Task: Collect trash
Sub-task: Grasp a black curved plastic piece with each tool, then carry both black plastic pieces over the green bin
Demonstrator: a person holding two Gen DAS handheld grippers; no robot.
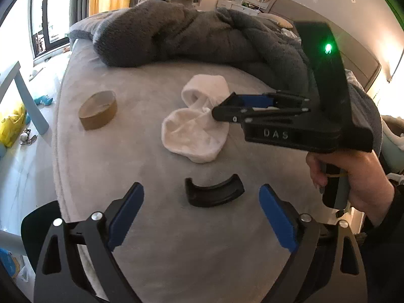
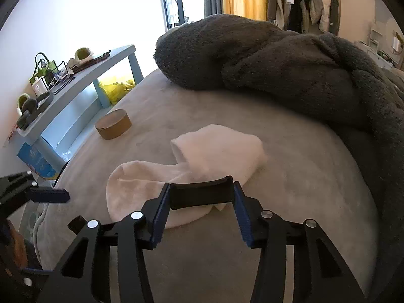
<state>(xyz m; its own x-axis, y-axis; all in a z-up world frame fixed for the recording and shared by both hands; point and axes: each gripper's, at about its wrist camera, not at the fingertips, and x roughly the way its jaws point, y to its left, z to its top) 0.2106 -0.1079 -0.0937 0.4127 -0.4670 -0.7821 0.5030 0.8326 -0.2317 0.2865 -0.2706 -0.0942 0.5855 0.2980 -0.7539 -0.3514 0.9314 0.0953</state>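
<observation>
My right gripper (image 2: 200, 186) is clamped on a black curved piece (image 2: 200, 194) above the white sock (image 2: 141, 186) mid-bed. My left gripper (image 1: 202, 188) is wide open and empty, framing a second black piece (image 1: 214, 194) lying towards the near edge of the bed (image 1: 151, 252), probably next to collect.

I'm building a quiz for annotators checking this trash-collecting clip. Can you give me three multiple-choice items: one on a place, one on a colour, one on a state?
1. Where is the brown tape roll?
A. On the bed, left of the white sock
B. On the blue shelf
C. On the floor

2. What colour is the fluffy blanket?
A. Yellow
B. Dark grey
C. White

3. How is the left gripper?
A. Shut on the sock
B. Shut on the tape roll
C. Open, holding nothing

Answers:
1. A. The tape roll lies on the bed, left of the white sock.
2. B. The blanket is dark grey.
3. C. The left gripper has its blue pads wide apart, gripping nothing.
</observation>
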